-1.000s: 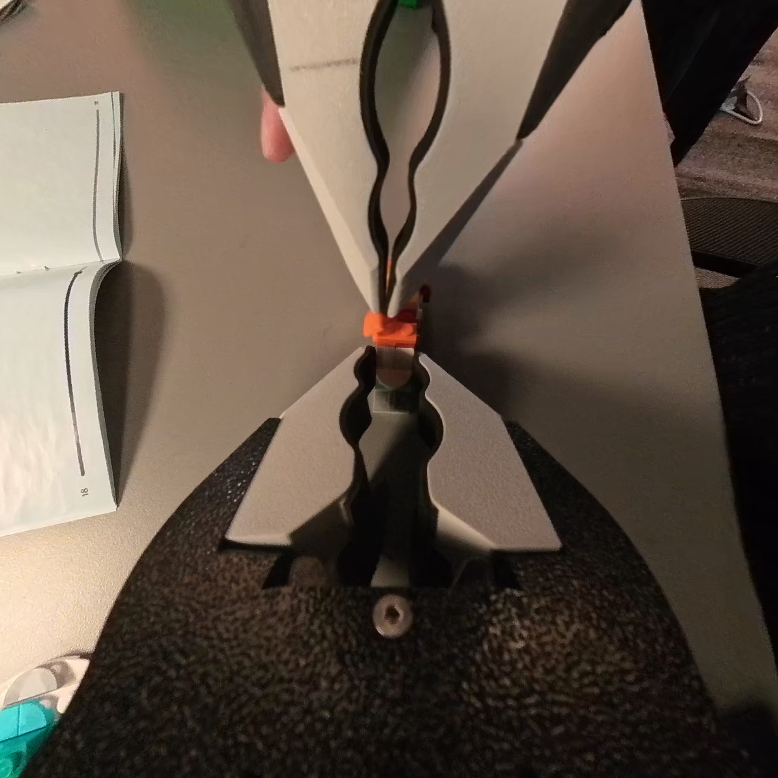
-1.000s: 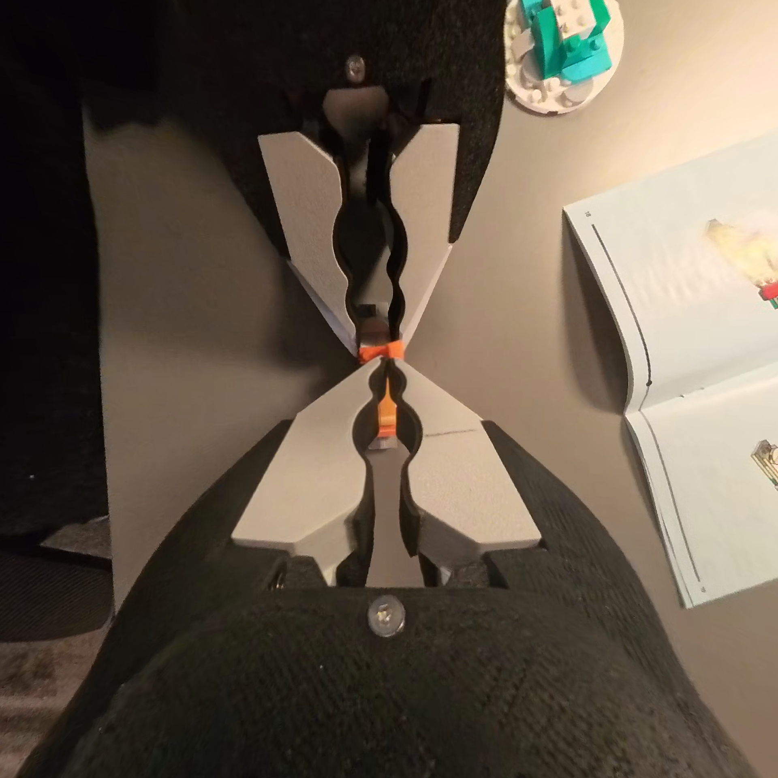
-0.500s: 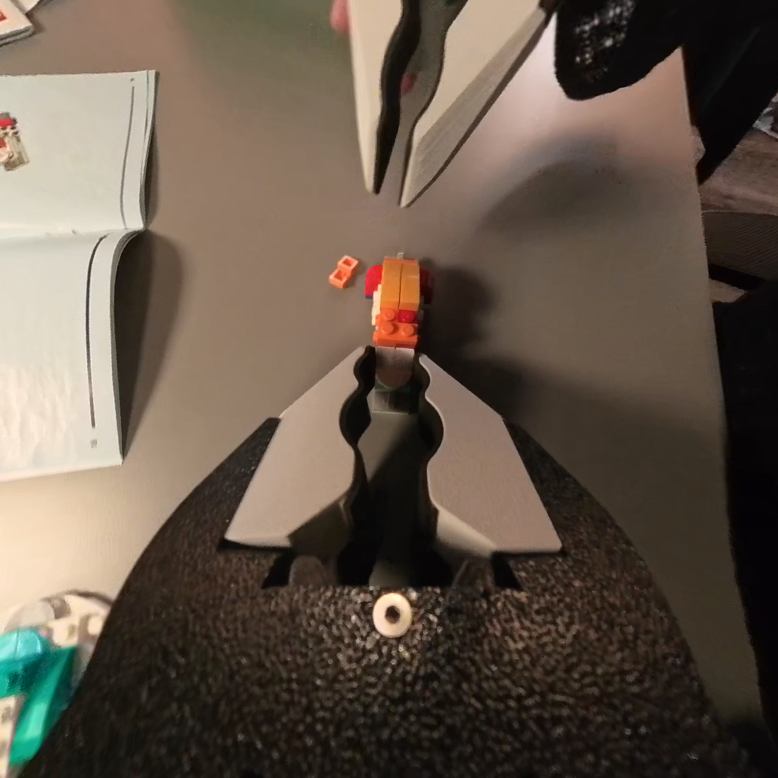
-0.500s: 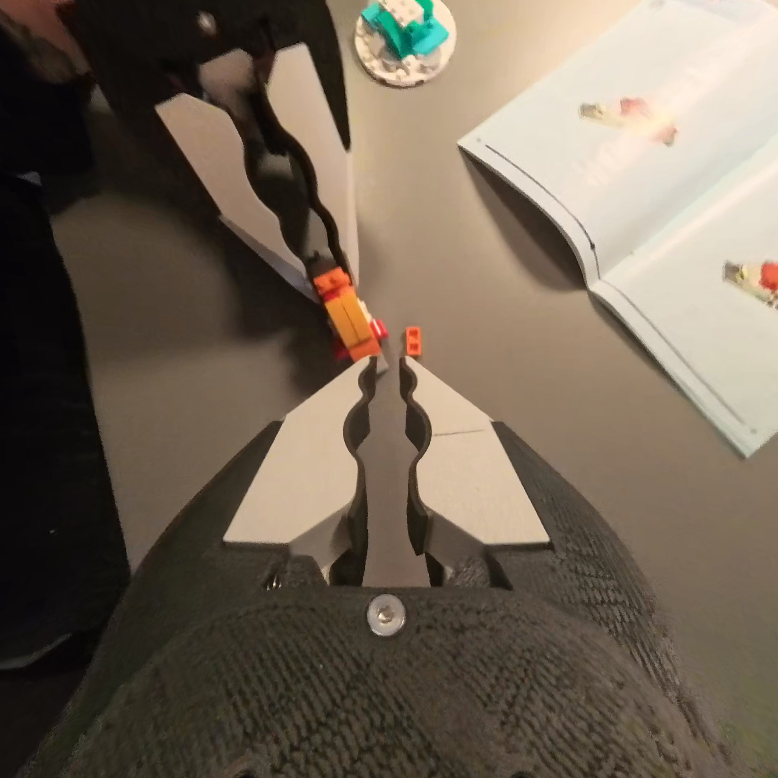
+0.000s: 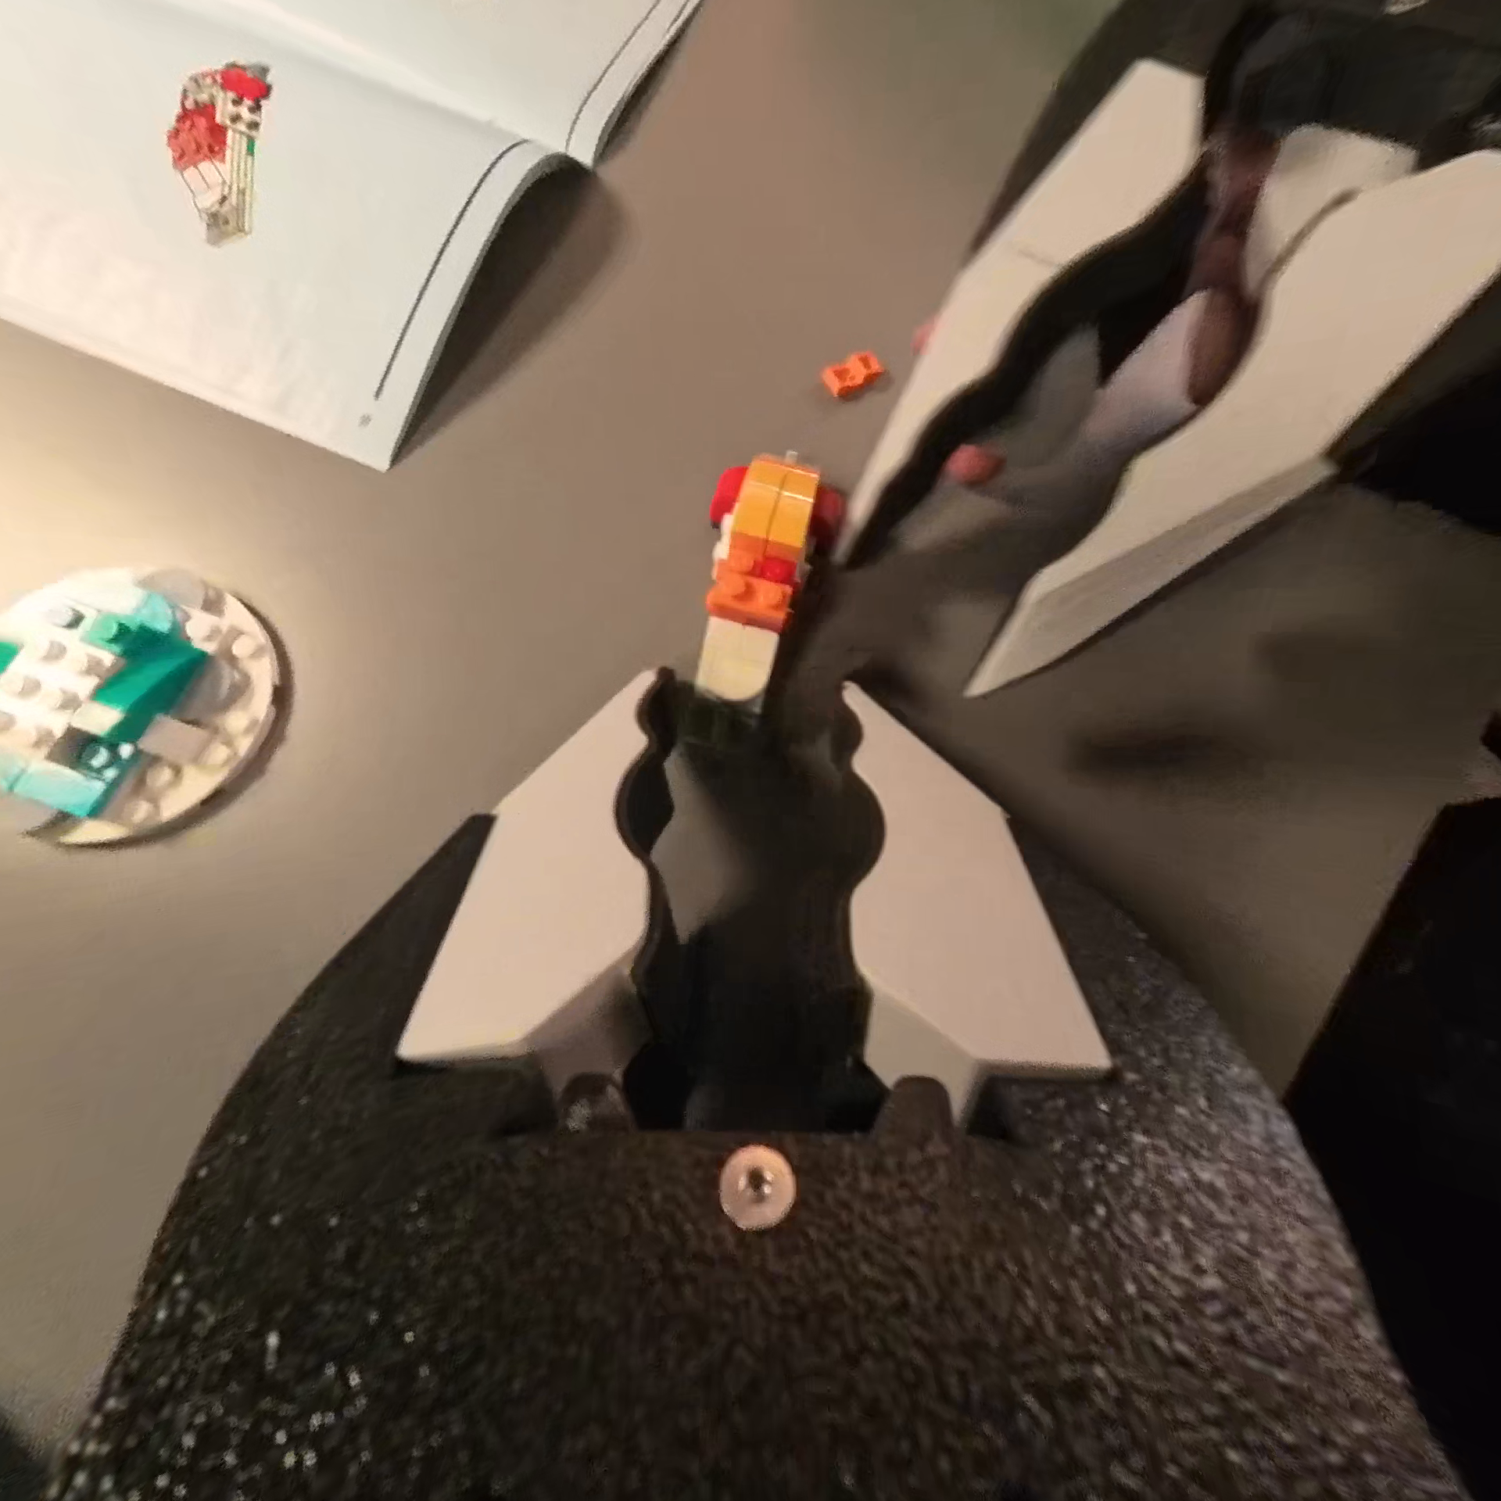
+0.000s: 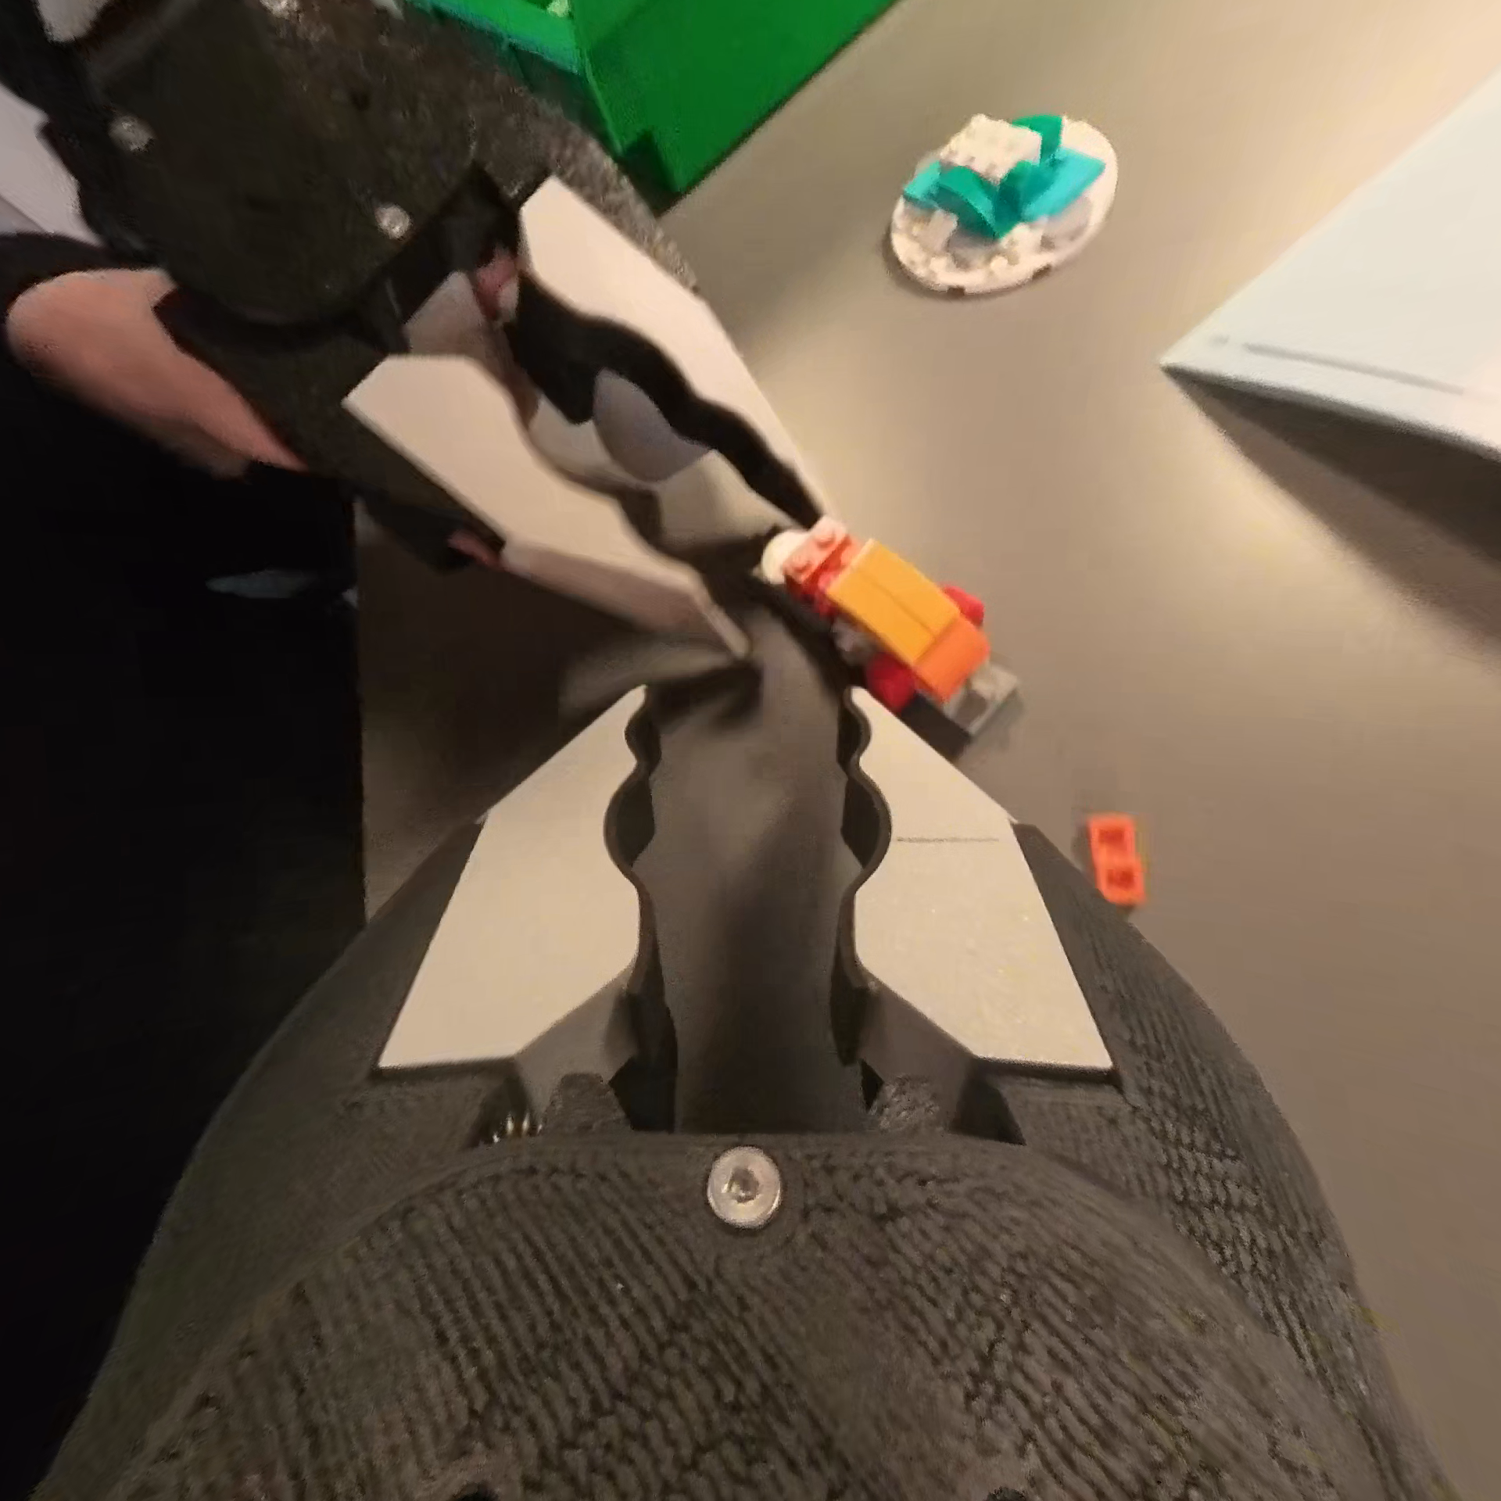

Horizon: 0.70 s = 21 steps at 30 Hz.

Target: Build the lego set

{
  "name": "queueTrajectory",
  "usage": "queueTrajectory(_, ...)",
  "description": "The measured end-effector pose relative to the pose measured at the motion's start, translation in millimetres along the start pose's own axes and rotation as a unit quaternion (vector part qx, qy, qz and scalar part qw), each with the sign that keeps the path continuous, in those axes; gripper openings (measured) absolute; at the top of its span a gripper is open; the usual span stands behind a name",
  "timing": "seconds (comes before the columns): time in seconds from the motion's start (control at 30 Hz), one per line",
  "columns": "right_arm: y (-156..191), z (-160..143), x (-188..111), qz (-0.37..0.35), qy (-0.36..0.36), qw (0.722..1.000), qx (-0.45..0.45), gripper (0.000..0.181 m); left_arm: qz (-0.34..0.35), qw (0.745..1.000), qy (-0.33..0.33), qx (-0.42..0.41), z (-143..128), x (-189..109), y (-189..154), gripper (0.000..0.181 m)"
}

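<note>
Left gripper (image 5: 751, 698): jaws spread, yet the pale lower end of the small orange-and-yellow lego figure (image 5: 759, 568) sits between the tips. Whether it is truly pinched, cannot tell; frames are motion-blurred. The figure's long axis runs straight out from the tips toward frame centre.

Right gripper (image 6: 743, 698): jaws apart, nothing between them. In its own view the figure (image 6: 893, 625) lies just beyond the tips, upper right of centre, slanting down to the right, grey foot resting near the surface (image 6: 1218, 568).

Loose orange brick (image 6: 1119, 869): flat on the surface at right of frame, just beside the right gripper's outer finger, long axis roughly along the fingers. Right gripper is clearly the nearer one. Judgement: next move is a short sideways shift to re-take it.

Farther out: white round base with teal bricks (image 6: 1003, 203), open instruction booklet (image 5: 284, 203), green box (image 6: 650, 73).
</note>
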State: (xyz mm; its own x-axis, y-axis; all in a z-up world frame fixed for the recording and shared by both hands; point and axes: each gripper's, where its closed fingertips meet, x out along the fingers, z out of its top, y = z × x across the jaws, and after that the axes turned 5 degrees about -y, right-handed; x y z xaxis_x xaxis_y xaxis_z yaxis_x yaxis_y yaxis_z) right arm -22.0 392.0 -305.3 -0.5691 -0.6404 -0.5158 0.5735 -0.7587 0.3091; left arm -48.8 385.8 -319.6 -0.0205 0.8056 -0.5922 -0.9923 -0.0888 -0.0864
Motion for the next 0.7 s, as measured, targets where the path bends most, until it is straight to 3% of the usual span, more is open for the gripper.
queueTrajectory(0.03,-2,4,5,0.004,-0.004,1.0,-0.006,0.046,-0.004,1.0,0.002,-0.007,-1,-2,-4,0.044)
queueTrajectory(0.17,-7,23,5,0.006,-0.041,0.999,-0.024,0.054,-0.005,1.0,-0.005,-0.028,-1,-2,-15,0.037)
queueTrajectory(0.23,-8,31,-11,-0.019,-0.074,0.997,-0.02,0.052,-0.086,0.995,-0.022,-0.051,6,2,-46,0.057)
queueTrajectory(0.3,-15,28,-21,-0.066,-0.082,0.994,0.001,0.05,-0.181,0.981,-0.016,-0.071,8,-1,-79,0.061)
queueTrajectory(0.33,-18,25,-23,-0.095,-0.084,0.992,0.007,0.049,-0.198,0.977,-0.012,-0.077,8,-5,-83,0.066)
queueTrajectory(0.4,-21,21,-17,-0.153,-0.078,0.985,-0.005,0.046,-0.194,0.977,-0.035,-0.074,10,-19,-75,0.064)
queueTrajectory(0.5,-26,17,3,-0.215,-0.027,0.972,-0.095,0.041,-0.166,0.983,-0.068,-0.046,10,-42,-54,0.063)
queueTrajectory(0.63,-34,17,20,-0.218,0.016,0.969,-0.118,0.02,-0.11,0.987,-0.114,-0.012,15,-61,-28,0.06)
queueTrajectory(0.7,-37,14,20,-0.21,0.029,0.971,-0.109,0.019,-0.088,0.986,-0.14,-0.002,20,-67,-20,0.065)
